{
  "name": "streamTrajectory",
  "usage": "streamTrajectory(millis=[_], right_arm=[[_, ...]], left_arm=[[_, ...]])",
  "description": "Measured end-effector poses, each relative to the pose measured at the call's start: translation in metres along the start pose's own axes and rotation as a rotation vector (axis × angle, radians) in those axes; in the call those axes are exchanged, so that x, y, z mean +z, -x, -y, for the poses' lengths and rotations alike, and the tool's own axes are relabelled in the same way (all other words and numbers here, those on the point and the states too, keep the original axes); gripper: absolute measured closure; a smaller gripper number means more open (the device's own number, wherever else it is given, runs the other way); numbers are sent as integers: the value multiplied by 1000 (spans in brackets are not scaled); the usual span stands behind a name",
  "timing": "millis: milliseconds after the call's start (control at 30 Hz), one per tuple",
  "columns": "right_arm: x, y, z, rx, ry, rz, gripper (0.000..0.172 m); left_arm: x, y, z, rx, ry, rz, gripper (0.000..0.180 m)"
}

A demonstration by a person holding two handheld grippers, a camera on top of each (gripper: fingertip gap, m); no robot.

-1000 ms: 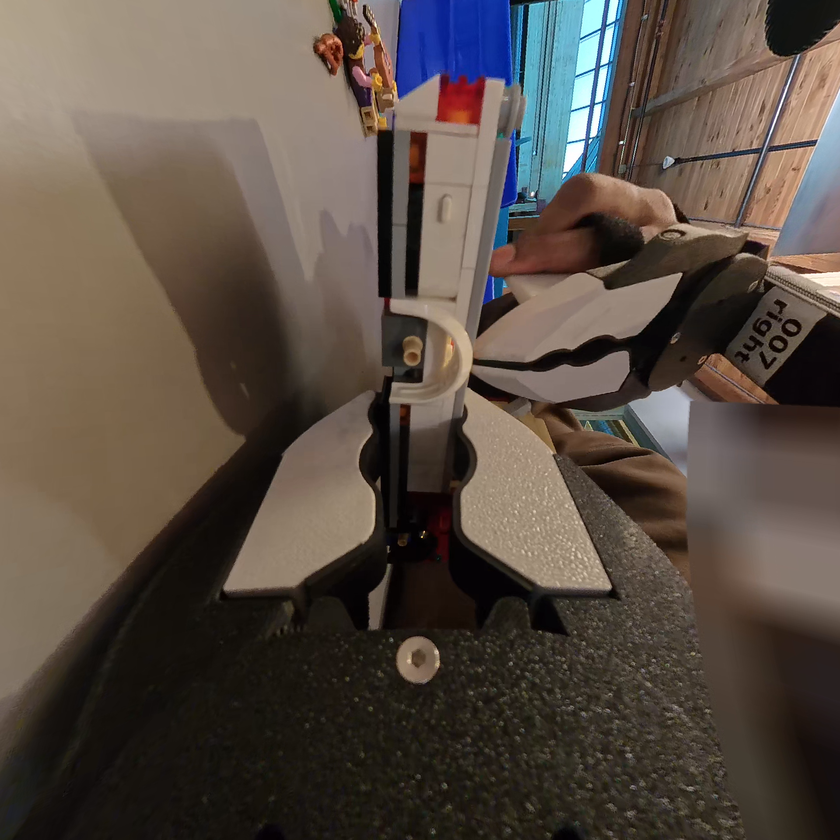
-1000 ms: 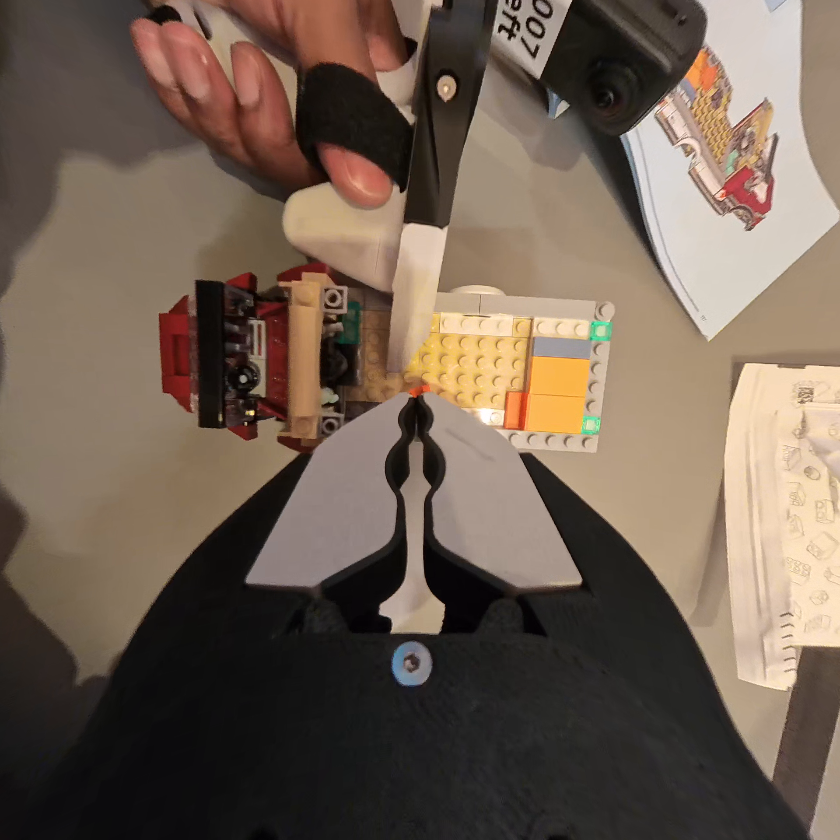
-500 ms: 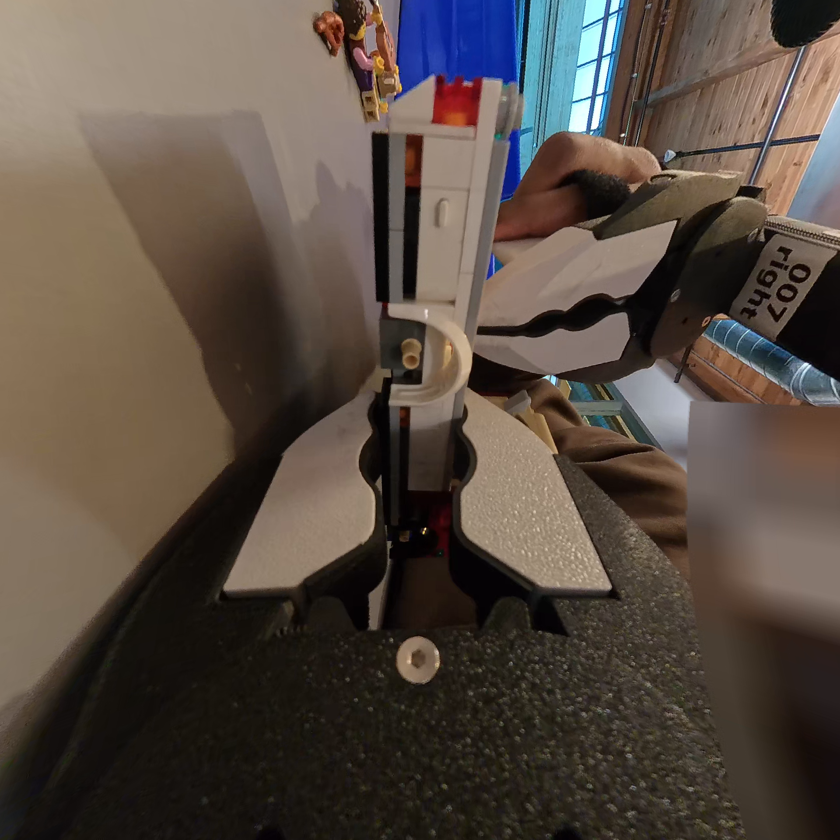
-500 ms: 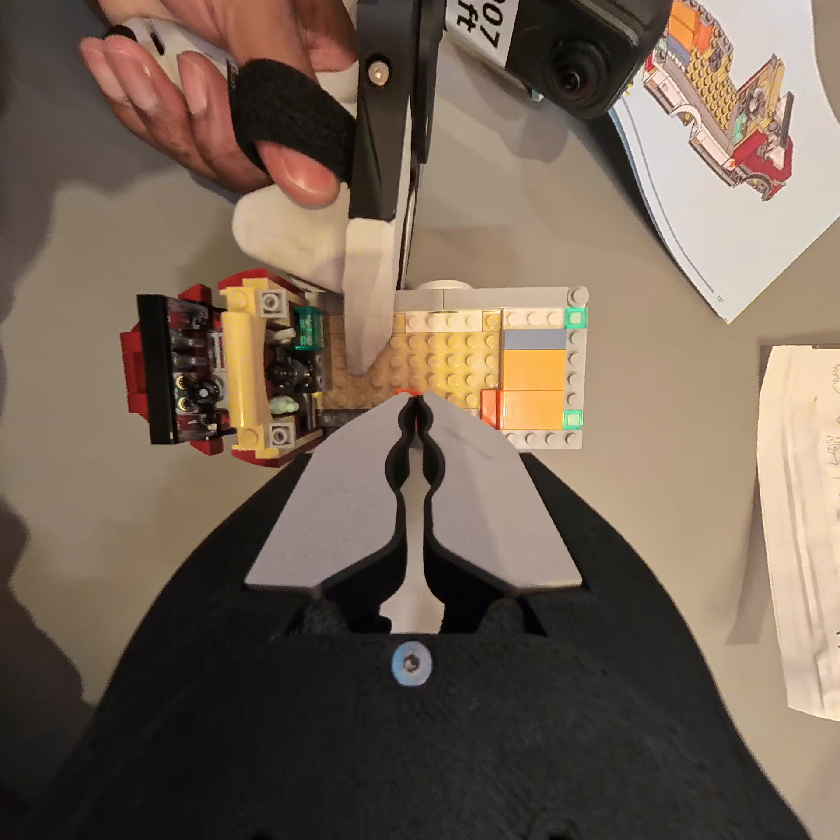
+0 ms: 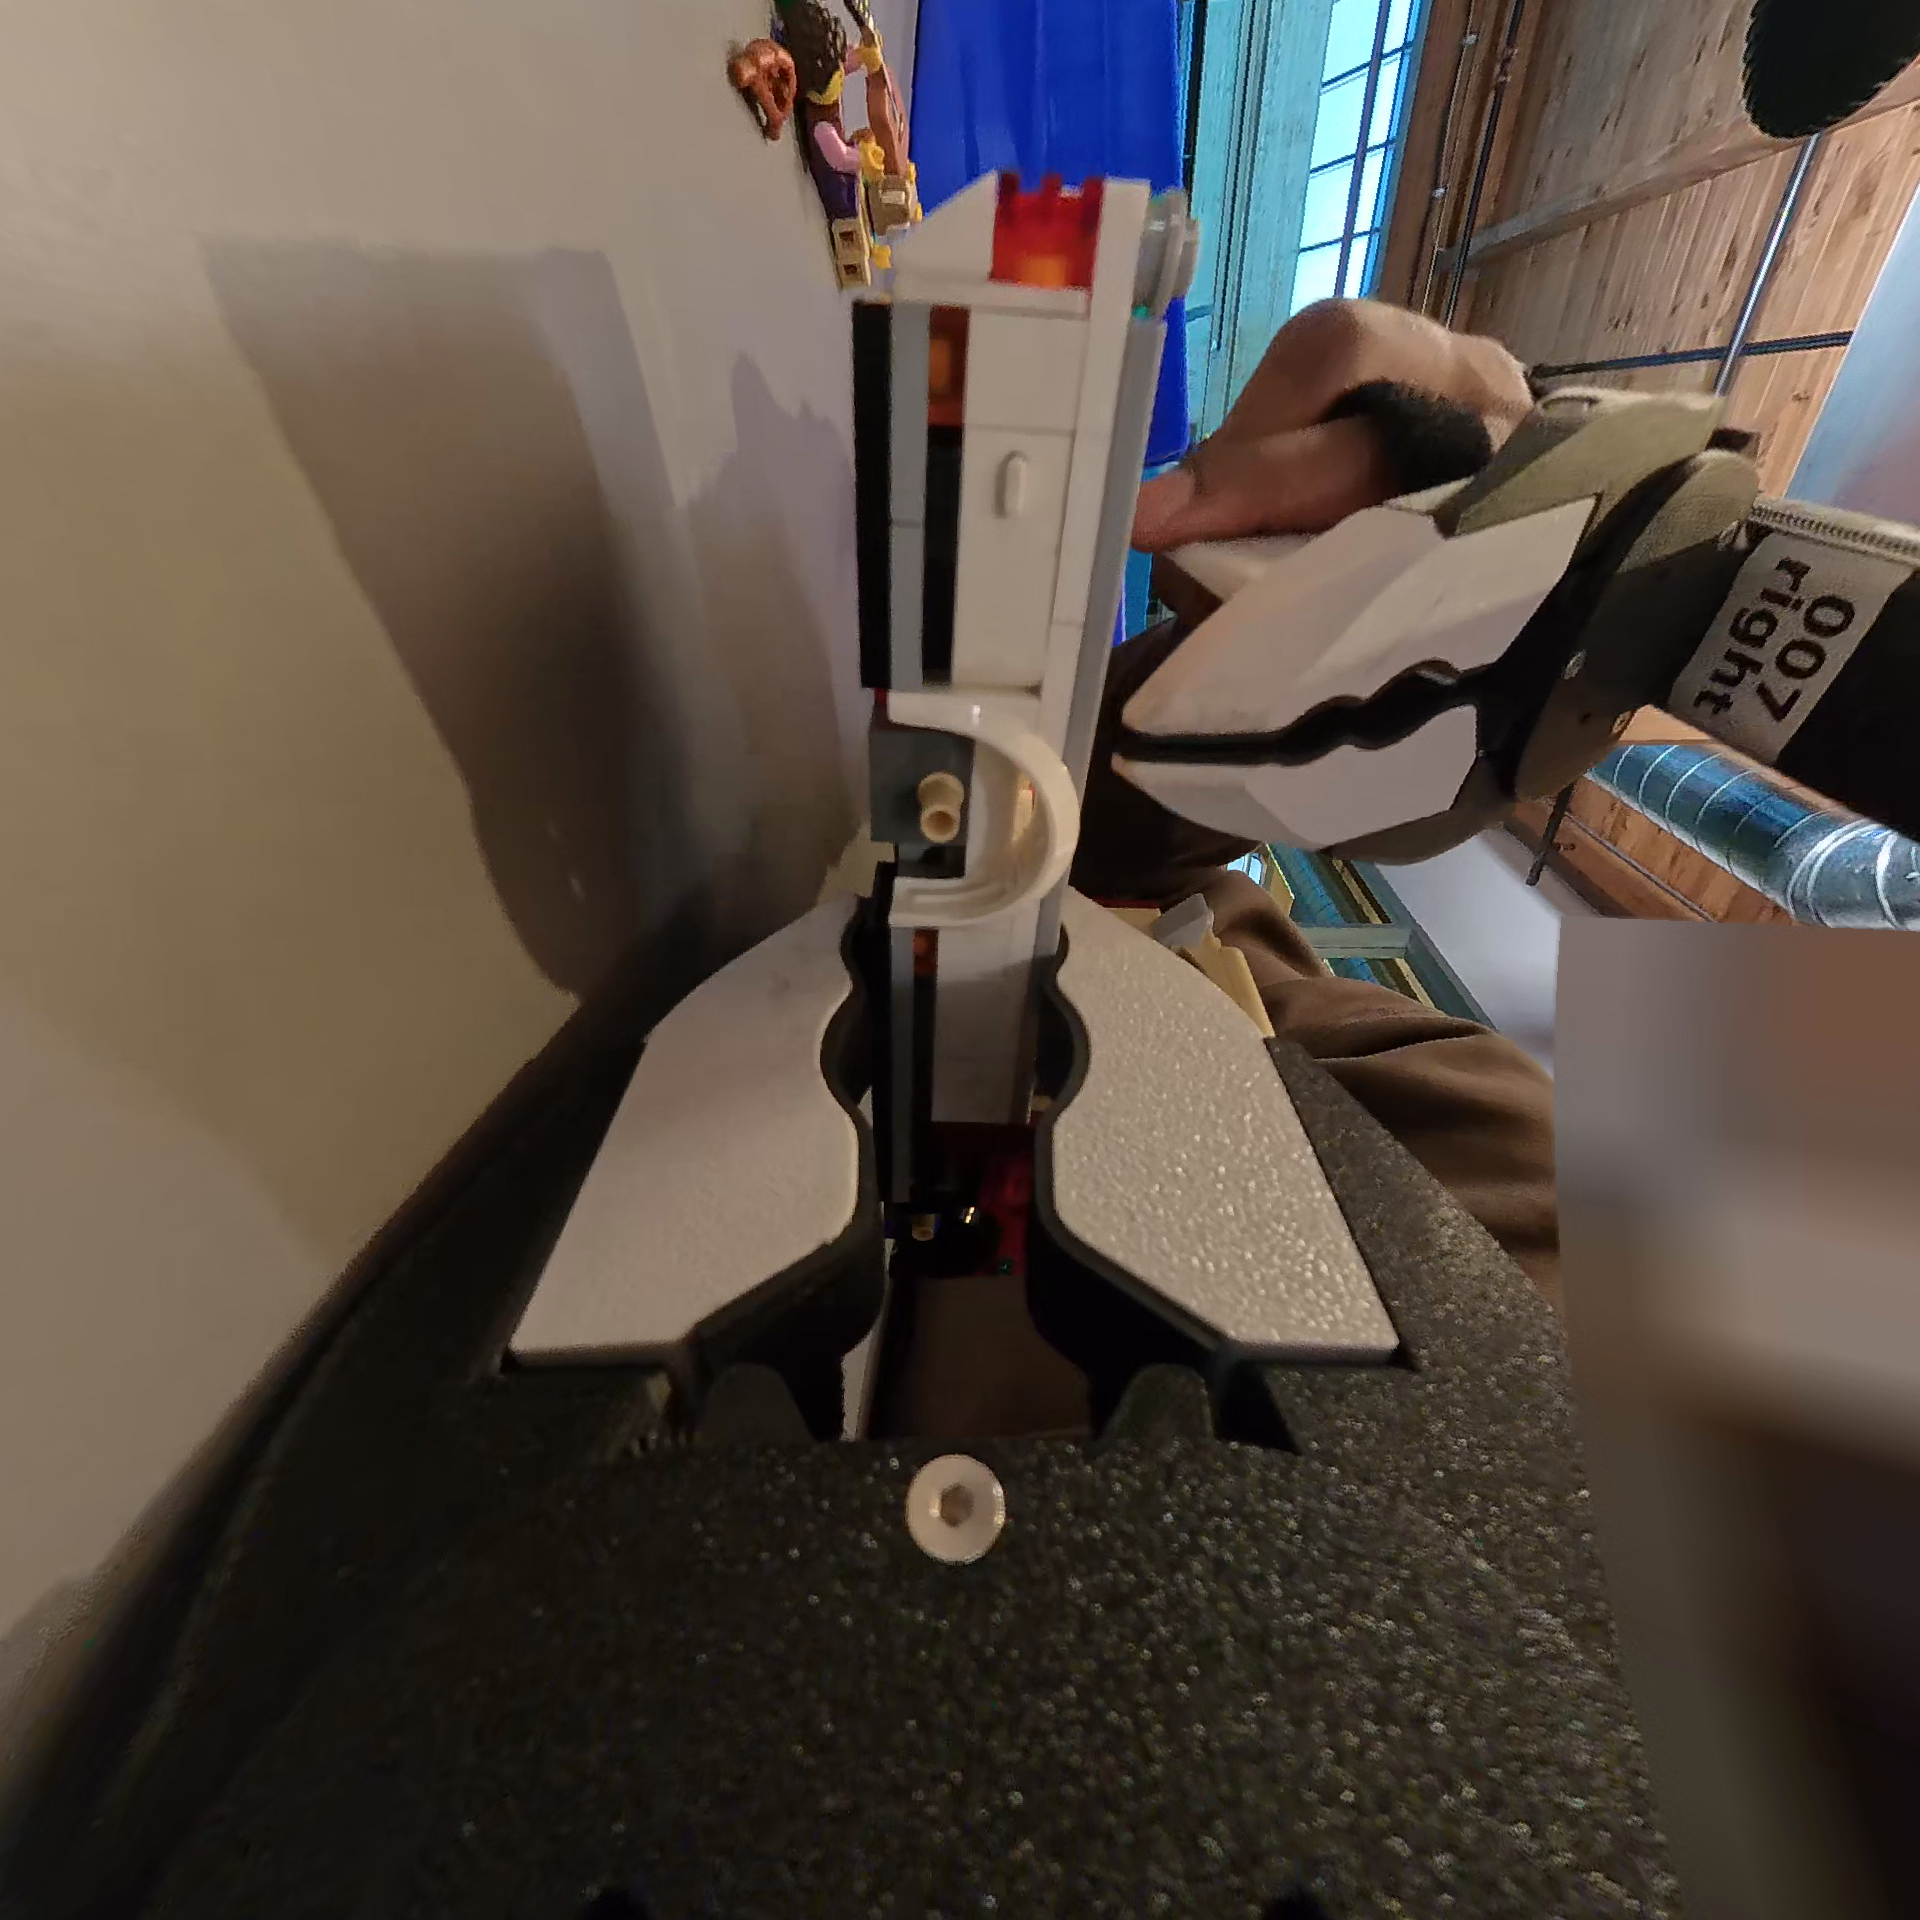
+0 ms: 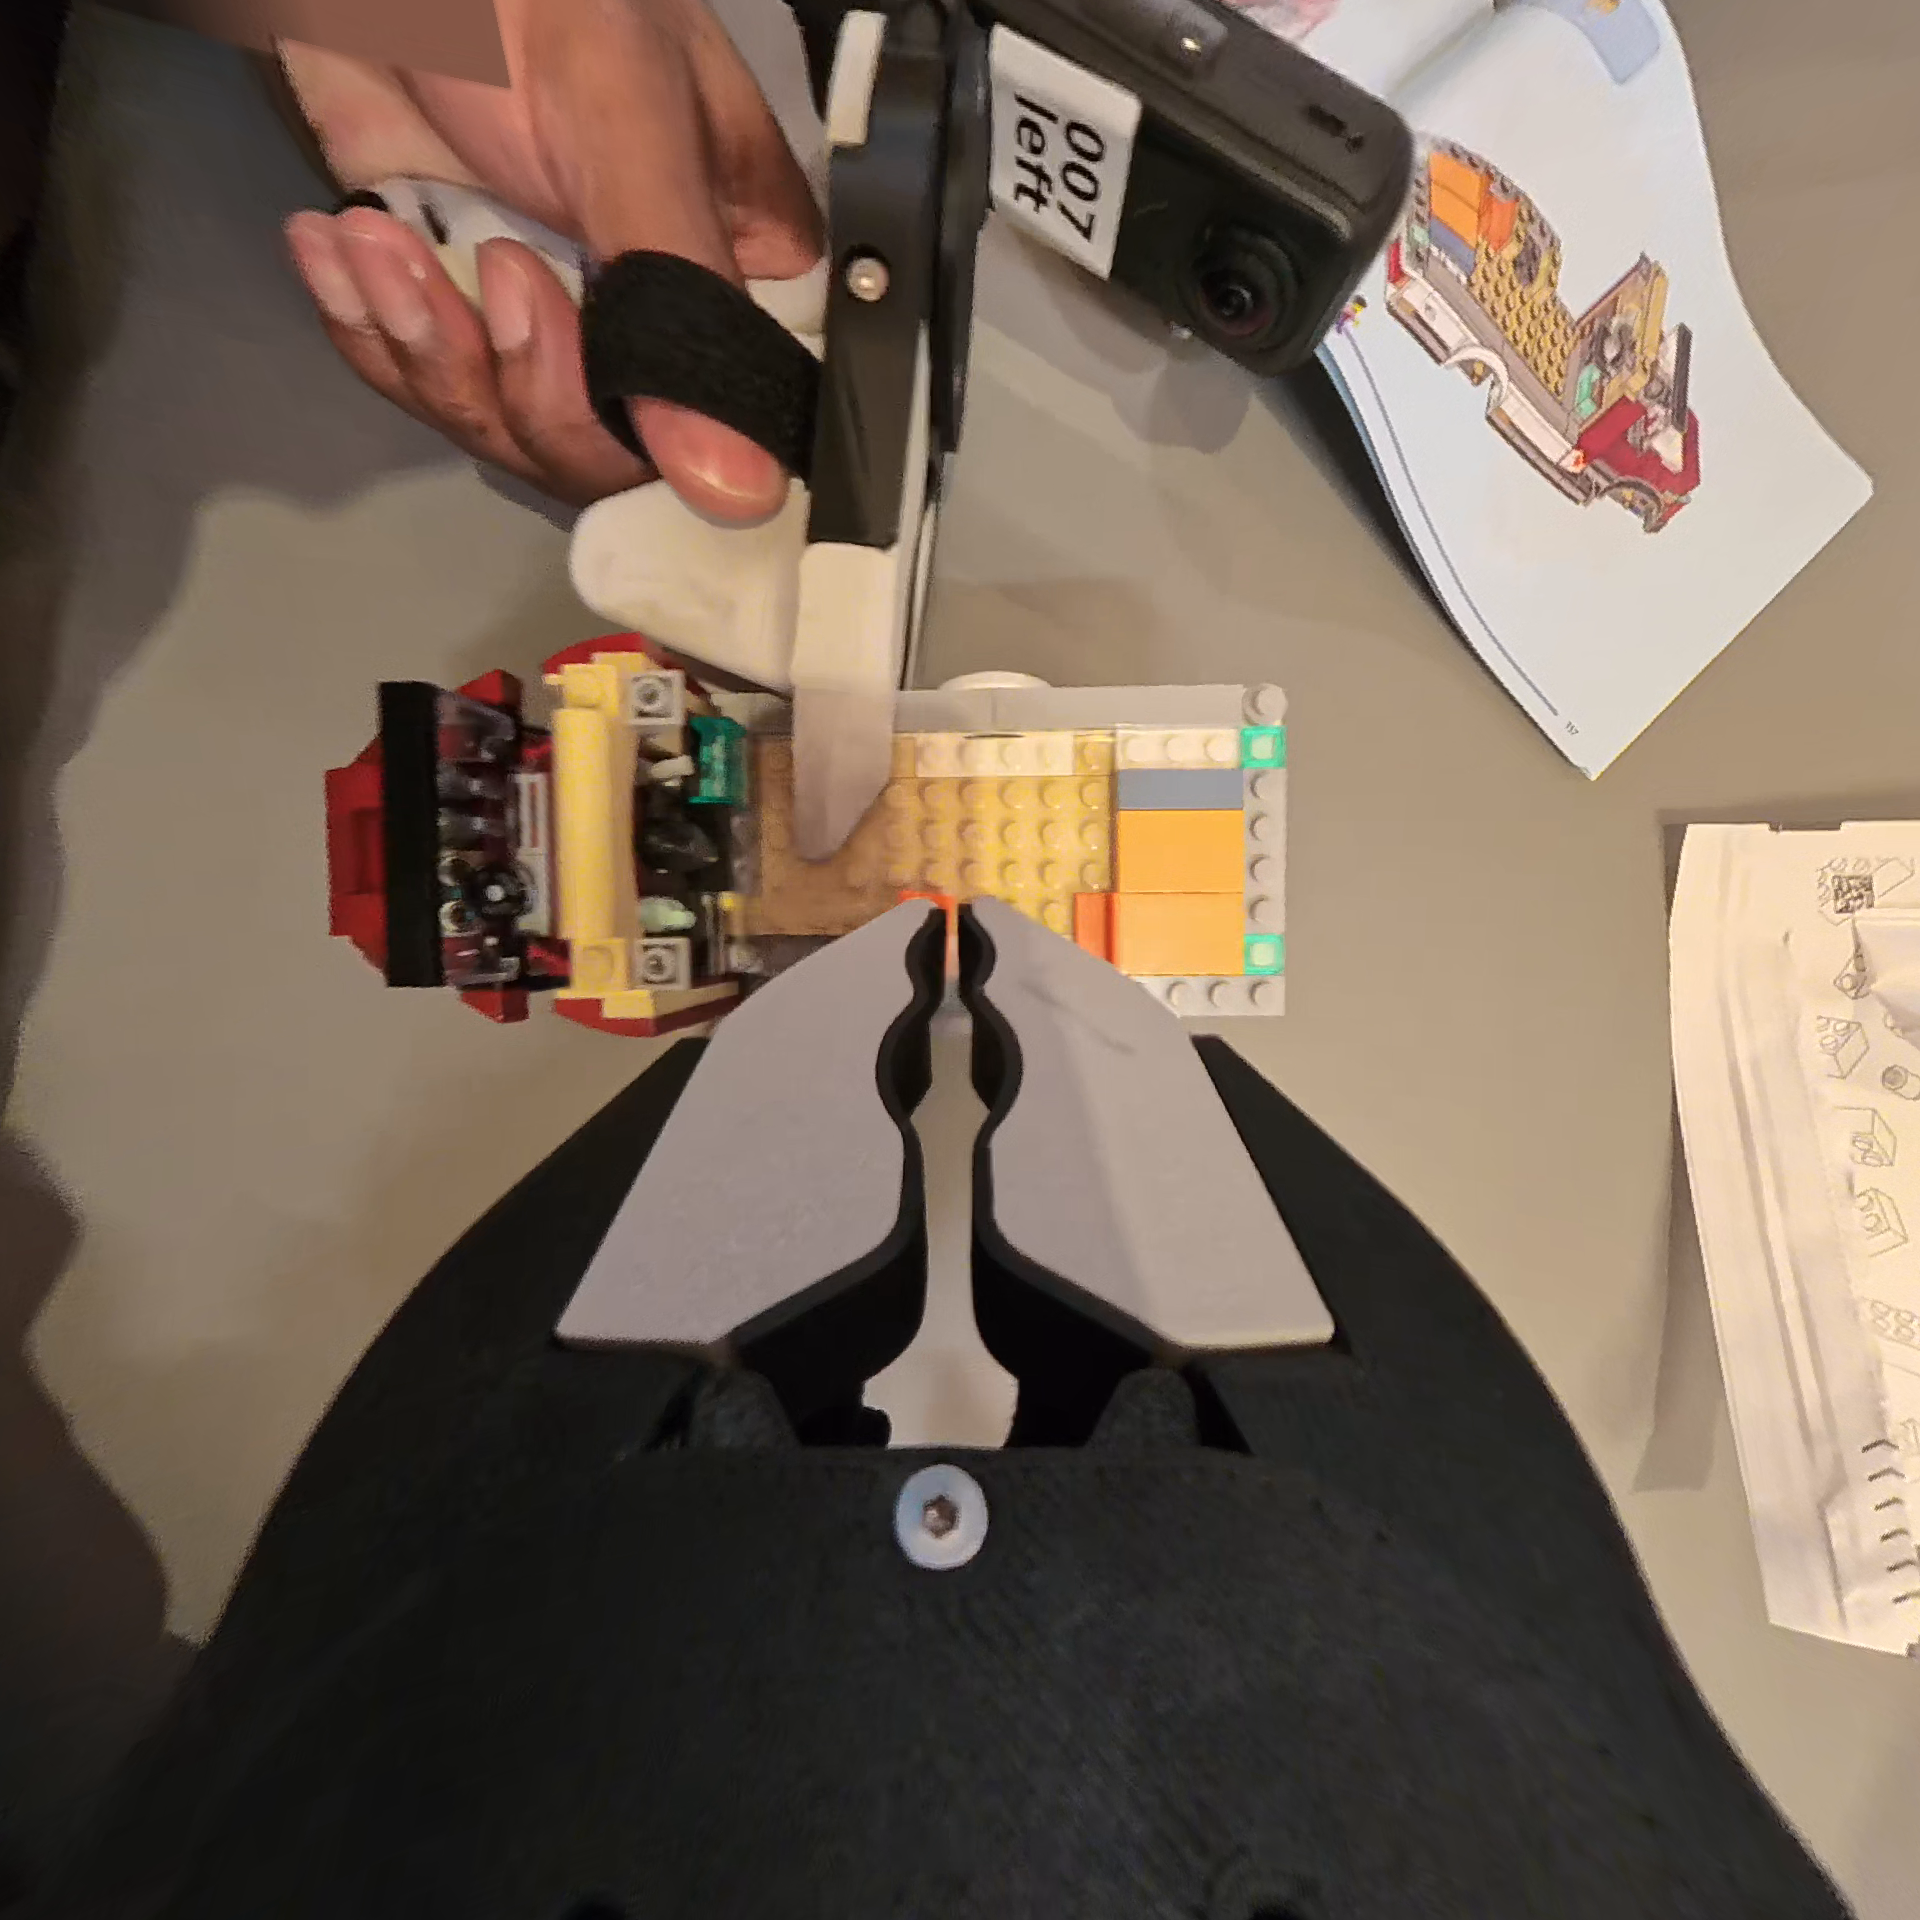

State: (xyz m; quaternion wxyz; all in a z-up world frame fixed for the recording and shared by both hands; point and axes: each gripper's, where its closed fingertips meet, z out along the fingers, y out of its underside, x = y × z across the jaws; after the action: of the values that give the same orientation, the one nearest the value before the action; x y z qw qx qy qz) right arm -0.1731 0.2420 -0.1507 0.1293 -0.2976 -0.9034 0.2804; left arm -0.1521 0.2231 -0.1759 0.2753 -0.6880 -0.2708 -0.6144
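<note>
Left tongs [image 5: 961, 997]: clamped on the brick truck [image 6: 997, 821] across its body; pads hidden by the model's side. Right tongs [image 6: 951, 920]: tips nearly shut, a sliver of orange between them; grip uncertain. Right view alone shows the truck's studded yellow bed, red cab, booklet [image 6: 1621, 343], paper bag [image 6: 1808, 1195], grey desk [image 6: 1455, 644]. Left view alone shows minifigures [image 5: 842, 135], blurred.

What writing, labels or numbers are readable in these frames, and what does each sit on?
White label on the left hand-held gripper: printed text, not transcribed.
White label on the right hand-held gripper: printed text, not transcribed.
Instruction booklet: corner page number, too small.
White paper bag: printed code and marks, too small.
Brick truck: none visible.
</note>
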Motion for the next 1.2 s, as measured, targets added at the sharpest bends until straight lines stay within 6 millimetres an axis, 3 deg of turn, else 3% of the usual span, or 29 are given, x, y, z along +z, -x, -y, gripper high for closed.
streamTrajectory(millis=[167,400,1200], right_arm=[[7,14,-3,-77,52,19,169],[8,13,-4,-92,71,-4,166],[6,-10,-8,-40,90,-71,171]], left_arm=[[0,0,0,-2,-2,1,153],[0,0,0,-2,-2,-1,153],[3,-2,-6,34,26,4,153]])
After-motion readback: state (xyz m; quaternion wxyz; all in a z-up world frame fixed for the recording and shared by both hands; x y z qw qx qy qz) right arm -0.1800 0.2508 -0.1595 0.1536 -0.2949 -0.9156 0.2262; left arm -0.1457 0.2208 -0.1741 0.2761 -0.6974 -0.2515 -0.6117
